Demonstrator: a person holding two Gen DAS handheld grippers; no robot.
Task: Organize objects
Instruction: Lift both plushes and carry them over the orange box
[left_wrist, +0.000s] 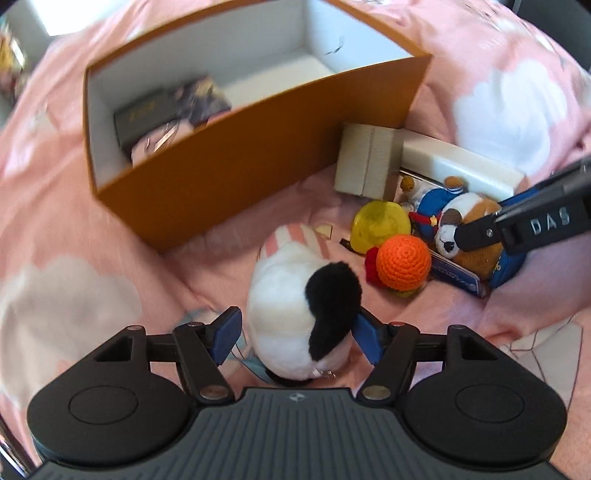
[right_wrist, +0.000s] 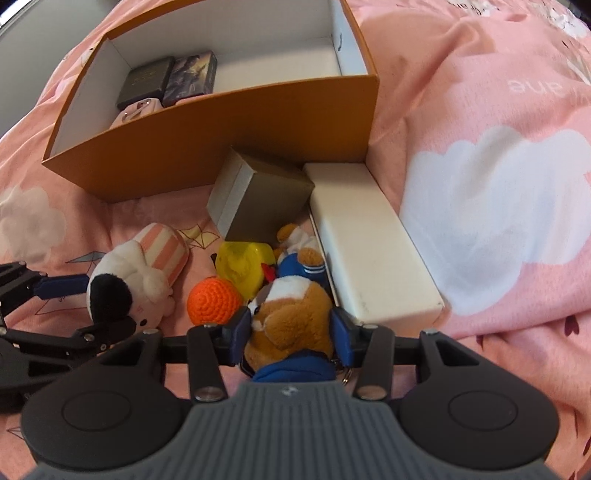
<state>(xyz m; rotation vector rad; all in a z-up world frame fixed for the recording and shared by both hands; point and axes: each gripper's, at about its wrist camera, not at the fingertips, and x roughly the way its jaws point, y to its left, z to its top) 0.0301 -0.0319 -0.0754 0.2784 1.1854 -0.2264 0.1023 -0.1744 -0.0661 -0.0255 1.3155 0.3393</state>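
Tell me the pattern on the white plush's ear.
Pink and white stripes, clearest in the right wrist view.

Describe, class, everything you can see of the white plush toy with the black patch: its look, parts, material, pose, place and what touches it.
The white plush toy looks soft and fluffy, mostly white with one black furry patch and a pink-and-white striped part at its far end. It lies on its side on the pink bedspread, in front of the orange box and left of the orange crochet ball. The left gripper straddles it, blue pads beside its flanks, not visibly squeezing.
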